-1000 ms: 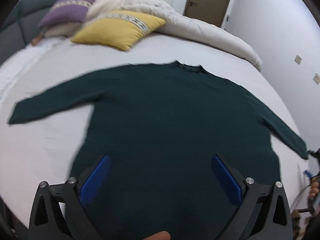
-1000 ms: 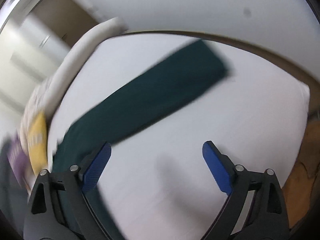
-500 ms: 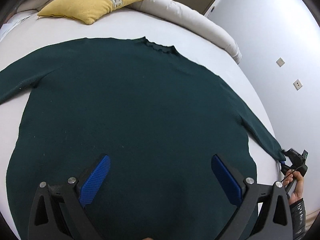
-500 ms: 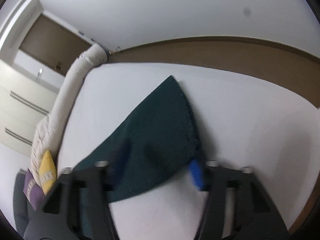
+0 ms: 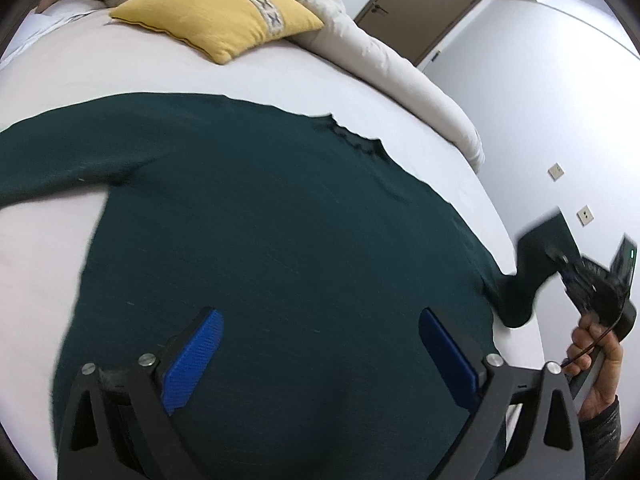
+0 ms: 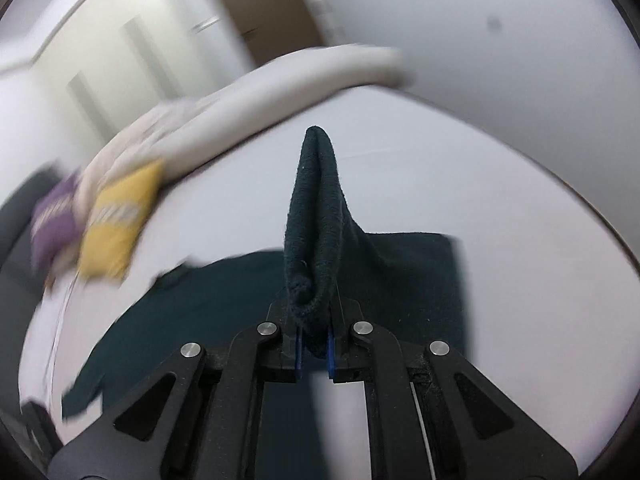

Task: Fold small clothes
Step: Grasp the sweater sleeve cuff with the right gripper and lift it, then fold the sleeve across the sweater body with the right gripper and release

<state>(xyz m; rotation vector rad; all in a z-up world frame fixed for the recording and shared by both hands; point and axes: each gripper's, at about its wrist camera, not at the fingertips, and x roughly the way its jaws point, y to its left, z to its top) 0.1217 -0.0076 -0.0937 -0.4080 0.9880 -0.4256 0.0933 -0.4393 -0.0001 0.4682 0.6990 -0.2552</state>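
A dark green knitted long-sleeved sweater (image 5: 280, 248) lies spread flat, neckline away from the wrist camera, on the white sheet of a bed (image 5: 100, 68). Its body covers most of the near mattress; one sleeve runs out flat toward the left edge of the left wrist view. The other sleeve's cuff (image 6: 316, 216) is lifted off the sheet, doubled over and pinched in the right hand-held gripper (image 6: 314, 350), whose blue pads have just closed tight on the knit. The left hand-held gripper (image 5: 320, 356) hangs above the sweater's lower body, jaws spread wide with nothing between them, having narrowed slightly.

Bare sheet shows to the left of the body, beyond the neckline and past the raised cuff. A yellow square cushion (image 5: 224, 12) and a rolled cream duvet (image 5: 400, 68) sit well apart at the far side, the duvet along the bed's edge.
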